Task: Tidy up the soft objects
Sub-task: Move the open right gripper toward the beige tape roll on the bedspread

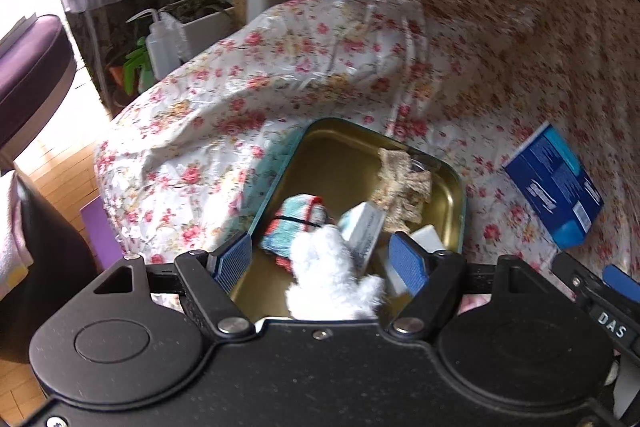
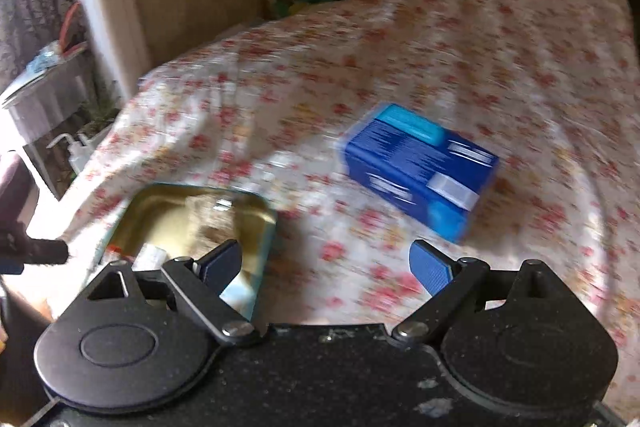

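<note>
An open gold-lined metal tin with teal outer walls (image 1: pixel 312 143) lies flat on the bed. Inside it, a fluffy white plush toy (image 1: pixel 328 275) sits at the near end. Just beyond the toy lies a teal-and-white knitted piece with orange-red edging (image 1: pixel 294 223), with a black band across it. A beige crocheted piece (image 1: pixel 402 187) is bunched against the tin's far right wall. A blue cardboard box (image 2: pixel 420 171) rests on the bed, well apart from the tin

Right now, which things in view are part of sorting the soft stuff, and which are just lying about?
Job:
- gold tin
- white plush
- striped knit piece
- beige crochet piece
- left claw, open over the tin

Lying about:
- blue box on the floral bedspread
- spray bottle
- potted plant
</note>
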`<state>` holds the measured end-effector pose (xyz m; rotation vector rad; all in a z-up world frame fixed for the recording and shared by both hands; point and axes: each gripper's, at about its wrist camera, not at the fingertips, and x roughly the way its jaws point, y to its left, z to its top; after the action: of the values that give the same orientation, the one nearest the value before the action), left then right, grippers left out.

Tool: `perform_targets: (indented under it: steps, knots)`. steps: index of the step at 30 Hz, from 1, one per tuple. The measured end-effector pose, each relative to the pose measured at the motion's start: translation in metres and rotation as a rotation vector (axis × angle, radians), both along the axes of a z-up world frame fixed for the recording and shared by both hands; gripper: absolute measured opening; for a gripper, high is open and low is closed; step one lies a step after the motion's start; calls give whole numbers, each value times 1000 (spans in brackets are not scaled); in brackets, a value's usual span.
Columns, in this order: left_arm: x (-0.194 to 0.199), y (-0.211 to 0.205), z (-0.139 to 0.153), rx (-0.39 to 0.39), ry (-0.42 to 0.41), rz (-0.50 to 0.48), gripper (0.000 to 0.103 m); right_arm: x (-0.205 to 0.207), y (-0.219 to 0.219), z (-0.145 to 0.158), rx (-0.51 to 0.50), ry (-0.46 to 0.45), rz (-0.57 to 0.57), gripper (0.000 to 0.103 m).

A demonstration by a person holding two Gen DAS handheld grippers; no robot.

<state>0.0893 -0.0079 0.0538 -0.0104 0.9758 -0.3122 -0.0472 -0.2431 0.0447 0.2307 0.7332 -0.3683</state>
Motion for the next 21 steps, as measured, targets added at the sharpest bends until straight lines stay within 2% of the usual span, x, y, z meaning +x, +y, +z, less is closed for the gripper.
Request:
perform_targets:
  steps: [5,13,21]
  knots:
    - [-12,-21,-4,-11,19,-99,75,-31,-29,-12,-15,21,-72,91]
    - [-38,-61,-15,11,70,-249,76,-38,-57,-27,34,72,-145,91]
    - [-40,-72,-12,8,64,-247,76,-8,-44,-57,16,165,-75,91]
